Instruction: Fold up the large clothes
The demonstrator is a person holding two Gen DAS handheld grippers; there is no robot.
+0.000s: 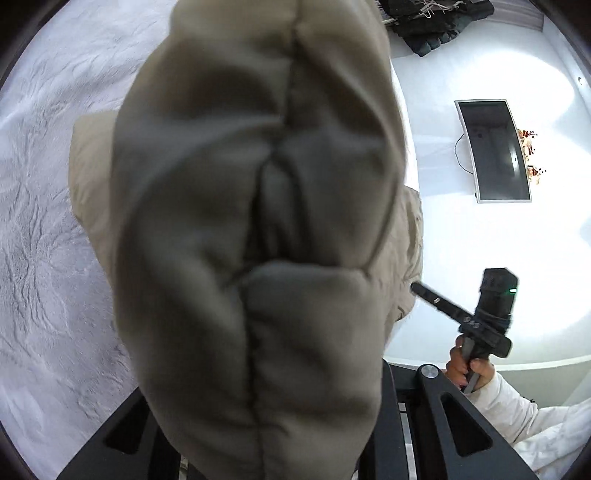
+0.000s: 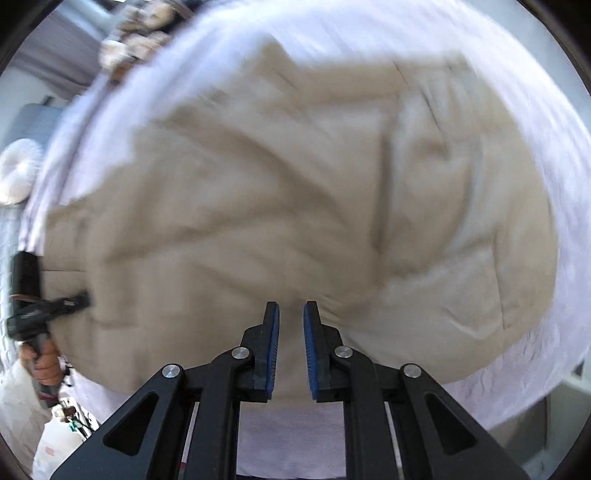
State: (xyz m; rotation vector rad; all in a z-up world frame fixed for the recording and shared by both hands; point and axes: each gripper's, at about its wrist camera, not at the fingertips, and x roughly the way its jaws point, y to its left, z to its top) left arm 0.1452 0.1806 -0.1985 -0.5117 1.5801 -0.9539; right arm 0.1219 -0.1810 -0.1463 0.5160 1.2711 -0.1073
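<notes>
A large beige padded jacket (image 2: 280, 206) lies spread on a white bed sheet (image 2: 288, 435). In the left wrist view a thick fold of the jacket (image 1: 258, 240) fills the middle and hides my left gripper's fingertips; the fabric bunches between the finger bases, so the left gripper is shut on it. My left gripper (image 2: 79, 301) also shows at the jacket's left edge in the right wrist view. My right gripper (image 2: 291, 317) is open with a narrow gap, empty, just above the jacket's near edge. It also shows in the left wrist view (image 1: 417, 288), by the jacket's edge.
The white textured bed sheet (image 1: 48, 221) spreads left of the jacket. A dark pile of clothes (image 1: 436, 22) lies at the top. A wall-mounted TV (image 1: 495, 151) hangs on the white wall. A white round object (image 2: 18, 173) sits beyond the bed's left side.
</notes>
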